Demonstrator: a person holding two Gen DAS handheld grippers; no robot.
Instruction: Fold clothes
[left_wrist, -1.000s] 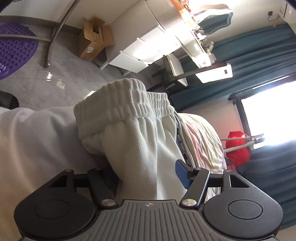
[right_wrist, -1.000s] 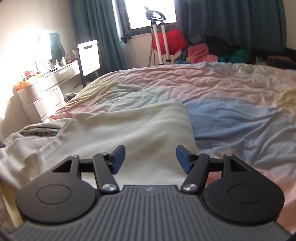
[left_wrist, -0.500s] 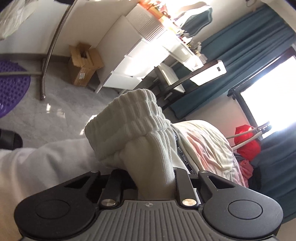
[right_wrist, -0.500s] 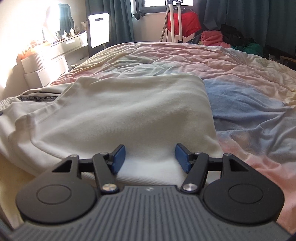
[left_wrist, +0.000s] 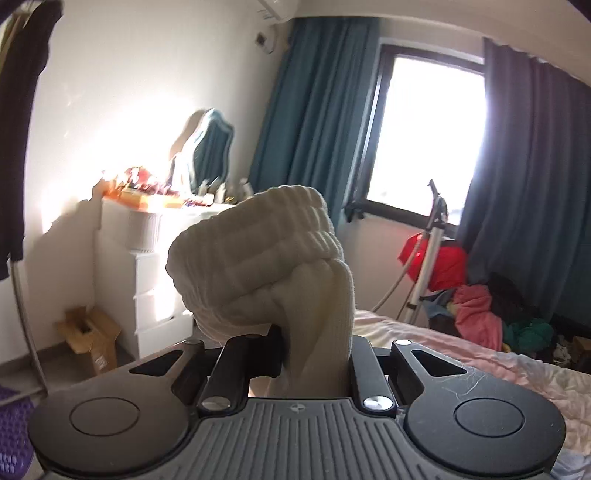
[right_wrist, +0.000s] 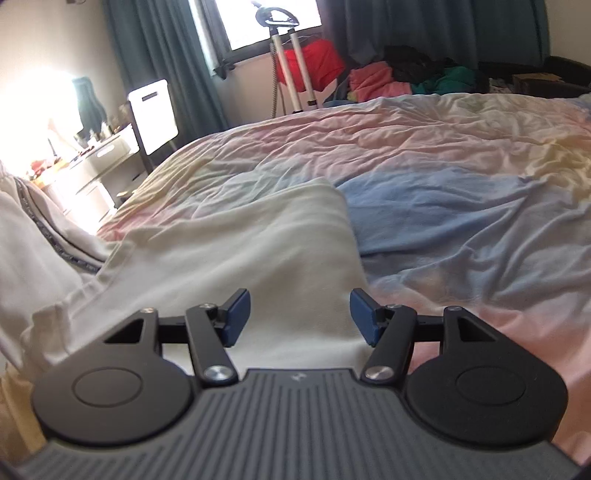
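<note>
Two views from cameras mounted on hand-held grippers in a bedroom. In the left wrist view, the left gripper (left_wrist: 314, 354) is clenched on the ribbed cuff (left_wrist: 258, 258) of a cream garment, its jaws having just closed on the cloth. The bunched cuff stands up in front of the camera, lifted clear of the bed, with a white dresser (left_wrist: 147, 266), teal curtains (left_wrist: 314, 129) and a bright window (left_wrist: 428, 136) behind it.

In the right wrist view, the right gripper (right_wrist: 299, 314) is released, its blue pads spread apart just above the rest of the cream garment (right_wrist: 236, 251), gripping nothing. That garment lies fairly flat on the bed (right_wrist: 443, 166), on a wrinkled pastel quilt, with one side rising out of frame at the left.

The folding seems to be at an early stage: one end is picked up, but no finished fold shows. A heap of other clothes (right_wrist: 406, 77) waits beyond the bed.
</note>
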